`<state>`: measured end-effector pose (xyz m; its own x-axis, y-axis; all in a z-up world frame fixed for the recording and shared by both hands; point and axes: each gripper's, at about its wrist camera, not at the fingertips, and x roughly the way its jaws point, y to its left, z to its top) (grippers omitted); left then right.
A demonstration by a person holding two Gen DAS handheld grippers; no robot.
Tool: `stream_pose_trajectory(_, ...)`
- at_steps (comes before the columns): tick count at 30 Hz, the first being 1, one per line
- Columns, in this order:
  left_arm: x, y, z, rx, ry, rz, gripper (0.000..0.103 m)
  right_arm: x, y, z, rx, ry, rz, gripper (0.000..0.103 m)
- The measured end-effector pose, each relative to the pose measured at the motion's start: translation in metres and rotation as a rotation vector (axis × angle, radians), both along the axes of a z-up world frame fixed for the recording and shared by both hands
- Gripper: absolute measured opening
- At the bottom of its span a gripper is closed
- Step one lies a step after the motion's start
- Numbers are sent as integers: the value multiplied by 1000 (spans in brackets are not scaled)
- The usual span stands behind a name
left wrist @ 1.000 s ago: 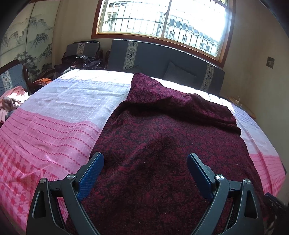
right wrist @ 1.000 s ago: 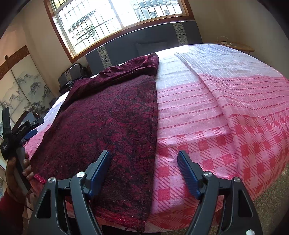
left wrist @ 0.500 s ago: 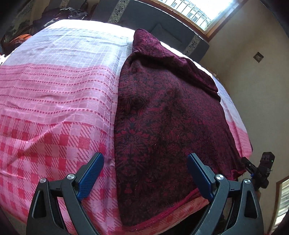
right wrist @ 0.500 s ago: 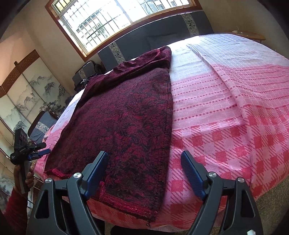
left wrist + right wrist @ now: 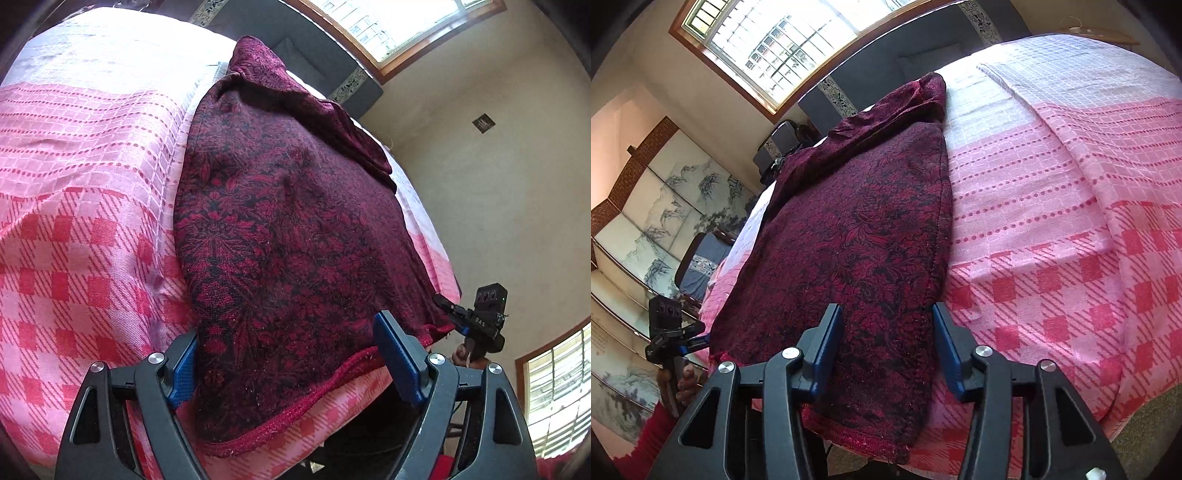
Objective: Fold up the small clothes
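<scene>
Both tools lowered to hem of dark red floral knit garment [image 5: 291, 236] on pink checked bedspread [image 5: 81, 229]. Left tool [image 5: 284, 358], right tool [image 5: 886, 347]: spread wide, straddling hem corners, ungrasped. Step: hem pickup; next, clench both.

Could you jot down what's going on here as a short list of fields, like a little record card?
Setting: bed with a pink checked bedspread
Garment: dark red floral garment, spread flat, hem at the near bed edge
Left gripper: open, fingers straddling the garment's near-left corner
Right gripper: open, fingers straddling the near-right corner
Grasp: none yet
Background: window, painted folding screen
</scene>
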<state>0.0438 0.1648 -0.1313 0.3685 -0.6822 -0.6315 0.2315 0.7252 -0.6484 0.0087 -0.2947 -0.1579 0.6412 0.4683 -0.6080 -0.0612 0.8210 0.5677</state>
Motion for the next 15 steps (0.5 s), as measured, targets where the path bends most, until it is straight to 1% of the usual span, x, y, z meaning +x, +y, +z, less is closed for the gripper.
stream_pose_trajectory(1,-1,1,0,-1,-6,5,77,2,1,-3,12,18,6,18)
stream_pose_trajectory(3,-9,4,0,5,-15,17,66,2,1,-7,36,26,5,15)
stream_pose_trajectory(4,-10,6,-1,15,-9,24,51,2,1,-8,34,27,4,13)
stream_pose_trajectory(5,-10,7,-2,24,1,30,39,0,0,-8,35,26,-1,12)
stream_pose_trajectory(6,-11,8,-3,24,14,39,35,-3,-2,-7,50,22,-5,11)
stream_pose_trajectory(7,-12,10,-3,9,28,43,28,-6,-5,-4,61,15,-10,10)
stream_pose_trajectory(8,-14,11,-1,-14,33,43,24,-10,-7,0,64,8,-14,10)
stream_pose_trajectory(10,-23,12,5,-50,19,32,24,-19,-14,12,66,-18,-21,9)
stream_pose_trajectory(11,-27,11,7,-50,17,25,24,-23,-18,18,64,-27,-26,9)
stream_pose_trajectory(13,-32,9,3,-17,27,9,24,-25,-24,23,49,-21,-20,9)
stream_pose_trajectory(14,-33,9,1,7,23,11,24,-21,-23,19,51,6,14,9)
stream_pose_trajectory(15,-34,9,-1,22,18,14,24,-18,-24,13,56,41,27,14)
